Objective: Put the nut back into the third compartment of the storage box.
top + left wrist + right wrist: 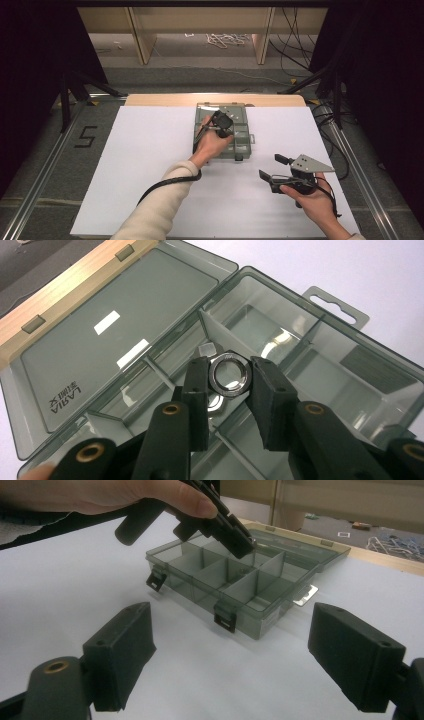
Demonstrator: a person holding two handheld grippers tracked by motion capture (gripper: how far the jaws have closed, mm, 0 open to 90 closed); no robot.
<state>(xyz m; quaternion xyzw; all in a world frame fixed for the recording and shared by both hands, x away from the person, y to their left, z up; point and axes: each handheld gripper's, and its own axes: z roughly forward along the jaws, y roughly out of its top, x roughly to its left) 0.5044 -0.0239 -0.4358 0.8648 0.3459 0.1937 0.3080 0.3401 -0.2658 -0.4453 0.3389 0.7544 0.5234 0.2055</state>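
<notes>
On the white table (pixel 150 170) lies an open grey box (pixel 240 142), lid flat behind it. Above its compartments the left claw (pixel 229 377) is clamped on a steel nut (pixel 230 375). The right claw (pixel 230 655) rests nearby, jaws apart.

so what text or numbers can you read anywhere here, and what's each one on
"5": dark mark on the grey floor left of the table, in the high view.
"LARIA" with two small characters beside it, too small to read: white print on the open lid of the compartment box, upside down in the left gripper view; the letters are a best reading.
Nothing else legible.
</notes>
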